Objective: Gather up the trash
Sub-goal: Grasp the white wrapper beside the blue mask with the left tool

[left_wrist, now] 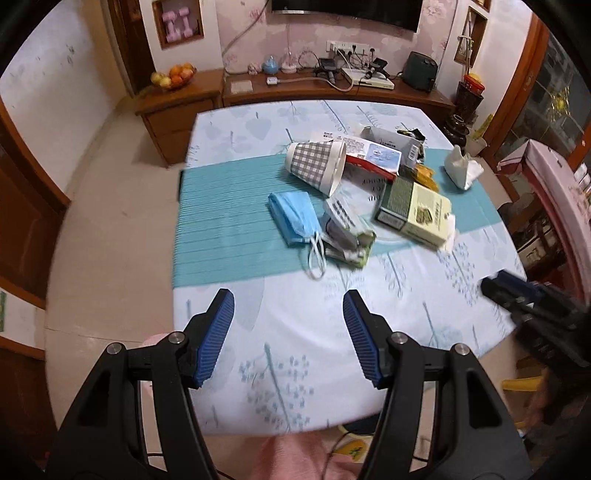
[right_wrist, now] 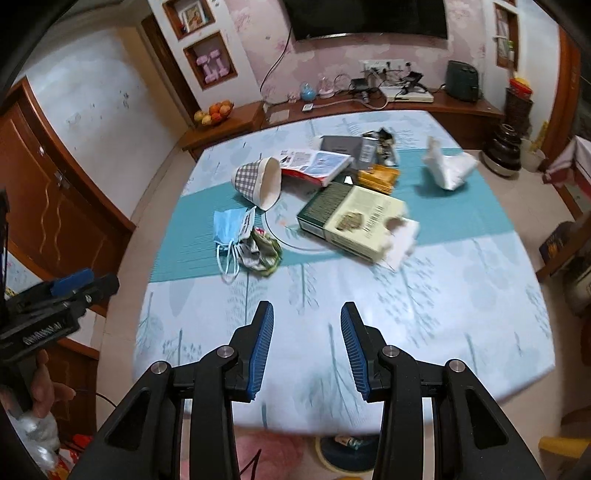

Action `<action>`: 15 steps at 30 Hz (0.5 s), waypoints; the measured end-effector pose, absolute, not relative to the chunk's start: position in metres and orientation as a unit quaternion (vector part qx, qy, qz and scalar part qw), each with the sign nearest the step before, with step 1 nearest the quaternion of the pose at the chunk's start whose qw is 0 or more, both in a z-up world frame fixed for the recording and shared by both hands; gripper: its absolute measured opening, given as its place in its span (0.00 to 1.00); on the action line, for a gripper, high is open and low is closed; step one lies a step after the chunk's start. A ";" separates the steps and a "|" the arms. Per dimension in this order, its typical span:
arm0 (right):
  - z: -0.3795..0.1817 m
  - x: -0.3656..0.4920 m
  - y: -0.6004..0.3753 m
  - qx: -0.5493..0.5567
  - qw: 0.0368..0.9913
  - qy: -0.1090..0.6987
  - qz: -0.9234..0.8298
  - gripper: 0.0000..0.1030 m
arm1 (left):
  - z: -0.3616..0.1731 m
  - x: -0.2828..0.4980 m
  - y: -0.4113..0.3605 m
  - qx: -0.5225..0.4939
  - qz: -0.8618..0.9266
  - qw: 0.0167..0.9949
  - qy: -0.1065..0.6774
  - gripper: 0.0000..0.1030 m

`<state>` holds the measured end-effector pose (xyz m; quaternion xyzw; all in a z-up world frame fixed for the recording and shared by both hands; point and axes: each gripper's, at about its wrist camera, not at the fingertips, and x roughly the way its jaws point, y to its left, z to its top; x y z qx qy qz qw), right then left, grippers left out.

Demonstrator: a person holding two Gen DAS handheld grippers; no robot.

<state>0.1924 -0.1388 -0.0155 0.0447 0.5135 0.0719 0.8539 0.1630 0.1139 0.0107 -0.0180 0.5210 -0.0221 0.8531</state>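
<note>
Both grippers hang above the near edge of the table with a pale blue leaf-pattern cloth (left_wrist: 303, 332). The left gripper (left_wrist: 288, 306) has its blue ribbed pads wide apart, with nothing between them. The right gripper (right_wrist: 306, 317) is also parted and empty. The trash lies further on, on the teal striped mat (left_wrist: 221, 229): a folded blue face mask (left_wrist: 293, 218), a grey checked paper cup (left_wrist: 317, 166) on its side, a green and cream carton box (left_wrist: 417, 214), and a crumpled white tissue (left_wrist: 461, 170) off to the right.

A wooden sideboard (left_wrist: 295, 92) is standing along the pink floral wall (left_wrist: 314, 37), a dark television (left_wrist: 347, 13) hanging above it.
</note>
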 end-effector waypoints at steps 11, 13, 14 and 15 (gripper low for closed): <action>-0.105 0.282 -0.113 0.045 0.828 0.554 0.074 0.38 | -0.064 0.283 0.080 -0.070 -0.096 0.792 0.598 0.57; -0.115 0.286 -0.115 0.053 0.825 0.558 0.073 0.38 | -0.076 0.294 0.073 -0.072 -0.100 0.782 0.611 0.57; -0.120 0.288 -0.116 0.056 0.823 0.561 0.075 0.38 | -0.083 0.300 0.069 -0.075 -0.100 0.777 0.617 0.57; -0.123 0.289 -0.116 0.056 0.822 0.562 0.075 0.38 | -0.090 0.303 0.067 -0.079 -0.100 0.772 0.623 0.57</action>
